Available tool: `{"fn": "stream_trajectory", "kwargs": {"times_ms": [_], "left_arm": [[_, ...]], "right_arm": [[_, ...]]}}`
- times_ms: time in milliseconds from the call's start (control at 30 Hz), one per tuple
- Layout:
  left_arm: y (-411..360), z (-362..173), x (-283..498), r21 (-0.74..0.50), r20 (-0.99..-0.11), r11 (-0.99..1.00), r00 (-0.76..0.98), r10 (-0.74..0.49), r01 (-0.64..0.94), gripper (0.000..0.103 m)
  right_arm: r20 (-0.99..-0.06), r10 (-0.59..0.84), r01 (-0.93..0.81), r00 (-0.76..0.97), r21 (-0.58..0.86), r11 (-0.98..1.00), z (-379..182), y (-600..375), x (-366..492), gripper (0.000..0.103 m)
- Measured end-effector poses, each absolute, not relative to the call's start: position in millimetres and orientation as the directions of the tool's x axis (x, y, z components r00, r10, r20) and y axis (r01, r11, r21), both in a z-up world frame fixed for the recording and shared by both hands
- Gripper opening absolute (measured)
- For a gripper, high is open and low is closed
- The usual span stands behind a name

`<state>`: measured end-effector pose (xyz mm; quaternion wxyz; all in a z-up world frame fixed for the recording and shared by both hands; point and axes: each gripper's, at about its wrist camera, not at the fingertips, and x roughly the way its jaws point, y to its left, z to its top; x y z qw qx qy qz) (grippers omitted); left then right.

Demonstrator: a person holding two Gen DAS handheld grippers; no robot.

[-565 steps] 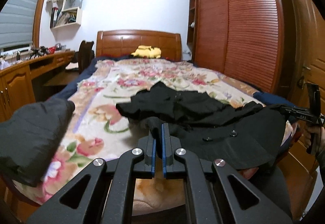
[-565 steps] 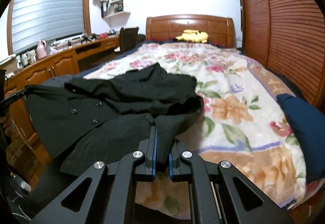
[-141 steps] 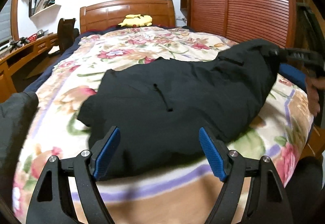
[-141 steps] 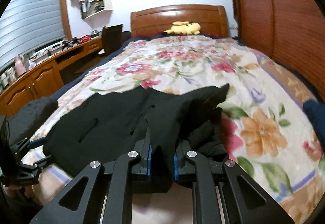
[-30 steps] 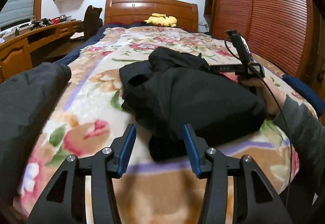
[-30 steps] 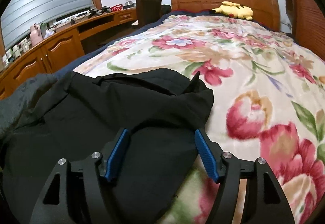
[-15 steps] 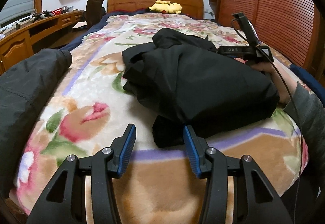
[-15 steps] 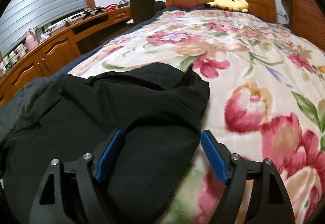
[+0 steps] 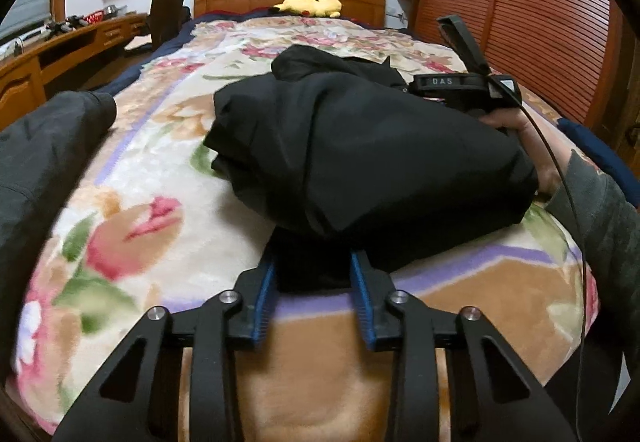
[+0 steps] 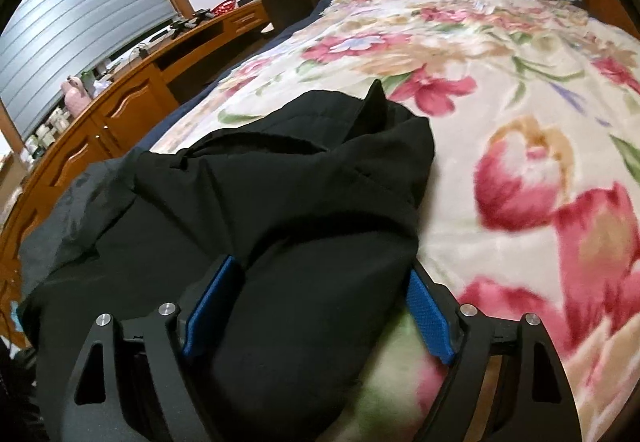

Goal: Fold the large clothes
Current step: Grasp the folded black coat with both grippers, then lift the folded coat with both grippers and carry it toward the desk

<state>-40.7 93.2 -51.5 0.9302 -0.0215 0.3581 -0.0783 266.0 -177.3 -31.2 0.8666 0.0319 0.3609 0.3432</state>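
A black coat (image 9: 372, 145) lies folded in a thick bundle on the floral blanket (image 9: 152, 169) near the foot of the bed. My left gripper (image 9: 314, 266) is open, its blue pads on either side of the bundle's near lower edge. My right gripper (image 10: 316, 306) is open wide, and the right side of the coat (image 10: 280, 201) bulges between its pads. In the left wrist view the right gripper's body (image 9: 460, 81) and the hand holding it sit at the coat's right side.
A dark grey garment (image 9: 40, 145) lies at the bed's left edge. A yellow plush toy (image 9: 308, 3) rests by the wooden headboard. A wooden desk (image 10: 120, 89) and chair stand left; a slatted wardrobe (image 9: 520, 13) stands right. A blue cushion (image 9: 600, 157) lies at the right edge.
My left gripper has moved forward until the coat's near edge sits between its pads. My right gripper has pushed further onto the coat's right side.
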Motion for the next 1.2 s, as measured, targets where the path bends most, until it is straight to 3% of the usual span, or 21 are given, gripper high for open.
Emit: {"fn": "stream_trajectory", "kwargs": {"times_ms": [67,100,167,300,400,633,1200], "left_arm": [[95,-53,-39,-0.117,-0.667,0.985,0.724,-0.174,0.129,0.021],[97,-53,-39,-0.128,-0.667,0.983,0.722,-0.183,0.131,0.014],[97,-52,-39,-0.132,-0.665,0.982,0.723,-0.189,0.135,0.009],[95,-44,-42,-0.109,-0.641,0.986,0.749,-0.166,0.125,0.006],[96,-34,-50,-0.093,-0.607,0.986,0.777,-0.168,0.141,0.005],[121,-8,-66,-0.080,-0.537,0.992,0.834,-0.129,0.102,0.005],[254,56,-80,0.111,-0.442,0.993,0.893,0.083,-0.038,0.005]], "right_arm": [[-0.601,0.633,-0.576,0.488,0.323,0.751,-32,-178,267,0.076],[-0.595,0.649,-0.577,0.474,0.348,0.739,-32,-180,268,0.069],[-0.577,0.673,-0.583,0.462,0.375,0.721,-32,-183,269,0.058],[-0.526,0.703,-0.591,0.479,0.400,0.701,-26,-194,264,0.027],[-0.499,0.692,-0.598,0.523,0.364,0.714,-19,-196,253,0.019],[-0.400,0.681,-0.638,0.613,0.258,0.726,6,-188,211,0.015],[-0.392,0.635,-0.700,0.666,-0.033,0.714,79,-32,167,0.014]]}}
